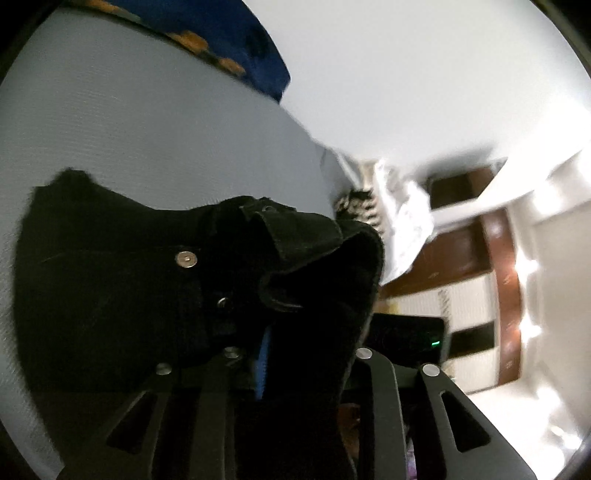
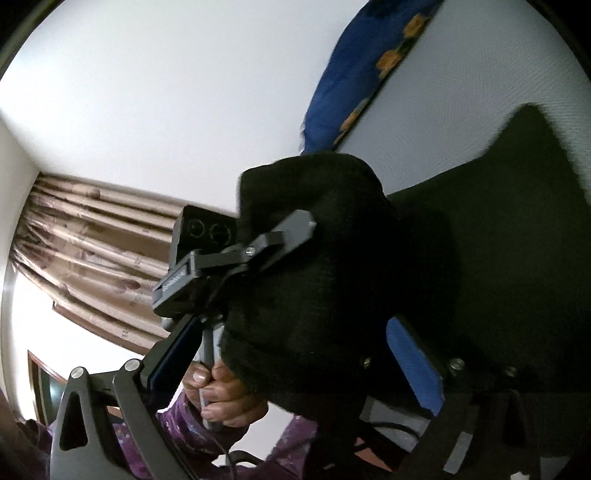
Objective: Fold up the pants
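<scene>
The black pants lie on a white bed sheet, waistband end lifted, with a metal button showing. My left gripper is shut on the waistband fabric, which bunches over its fingers; a blue pad shows between them. In the right wrist view the pants hang in a thick fold over my right gripper, whose blue pads stand wide apart with cloth between them. The left gripper shows there too, clamped on the fabric.
A blue pillow with orange flowers lies at the bed's far side, also in the right wrist view. Striped curtains, a white wall, brown cupboards and the person's hand are around.
</scene>
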Available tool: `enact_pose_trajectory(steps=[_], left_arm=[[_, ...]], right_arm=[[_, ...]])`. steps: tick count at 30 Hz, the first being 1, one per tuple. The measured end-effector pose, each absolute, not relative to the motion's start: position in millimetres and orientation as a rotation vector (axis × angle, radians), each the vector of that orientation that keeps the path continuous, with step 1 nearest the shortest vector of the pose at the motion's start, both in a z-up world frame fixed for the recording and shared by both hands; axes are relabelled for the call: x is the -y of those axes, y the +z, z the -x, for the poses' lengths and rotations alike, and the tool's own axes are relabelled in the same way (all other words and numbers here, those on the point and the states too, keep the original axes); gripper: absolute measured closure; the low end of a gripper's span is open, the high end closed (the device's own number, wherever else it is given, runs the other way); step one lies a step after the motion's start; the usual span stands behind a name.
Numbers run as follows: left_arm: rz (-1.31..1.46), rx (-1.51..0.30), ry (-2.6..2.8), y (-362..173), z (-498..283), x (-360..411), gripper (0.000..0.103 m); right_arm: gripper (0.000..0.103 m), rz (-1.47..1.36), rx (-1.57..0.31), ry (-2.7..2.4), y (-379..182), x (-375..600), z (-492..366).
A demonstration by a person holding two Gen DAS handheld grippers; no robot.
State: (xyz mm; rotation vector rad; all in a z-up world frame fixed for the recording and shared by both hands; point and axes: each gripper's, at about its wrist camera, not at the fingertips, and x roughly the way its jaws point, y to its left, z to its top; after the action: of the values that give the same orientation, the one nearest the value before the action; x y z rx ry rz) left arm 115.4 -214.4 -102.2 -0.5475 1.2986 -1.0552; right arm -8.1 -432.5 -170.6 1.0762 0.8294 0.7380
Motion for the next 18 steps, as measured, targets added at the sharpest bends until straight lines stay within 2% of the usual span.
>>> enact_pose_trajectory(steps=[1,4,6,9,11,12,13,14,15,16,18], left_arm=[[0.546,-1.324,-1.087,-111,-115,230,0.056],[0.501,-1.358,-1.135,-123,-114,256,0.051],[0.492,-1.360,-1.142,-126,-114,263,0.051],[0.495,-1.320,-1.140,-117,-112,250,0.046],[0.433,-1.282,-1.086,-109,-110,242,0.032],[0.402,-1.266,-1.059,-105,-109,235,0.029],[0.378,-1.250,-1.038,-102,-108,226,0.026],[0.361,-1.240,-1.021,-101,-108,218,0.025],[0.346,-1.233,-1.001,-101,-107,212,0.025],[0.326,-1.221,-0.965,-102,-107,201,0.025],[0.324,-1.206,-0.924,-105,-106,184,0.025]], right_arm=[[0.003,-1.085,-0.826,0.730,-175,440,10],[0.000,-1.140,-0.848,0.657,-202,461,19],[0.003,-1.183,-0.828,0.657,-215,468,25],[0.003,-1.183,-0.798,0.672,-213,471,29],[0.003,-1.145,-0.808,0.653,-210,468,26],[0.003,-1.115,-0.816,0.645,-209,465,24],[0.010,-1.080,-0.827,0.639,-208,464,22],[0.034,-1.022,-0.843,0.619,-207,461,22],[0.051,-0.955,-0.877,0.580,-205,458,19],[0.076,-0.922,-0.907,0.550,-207,458,16],[0.080,-0.952,-0.934,0.519,-213,464,13]])
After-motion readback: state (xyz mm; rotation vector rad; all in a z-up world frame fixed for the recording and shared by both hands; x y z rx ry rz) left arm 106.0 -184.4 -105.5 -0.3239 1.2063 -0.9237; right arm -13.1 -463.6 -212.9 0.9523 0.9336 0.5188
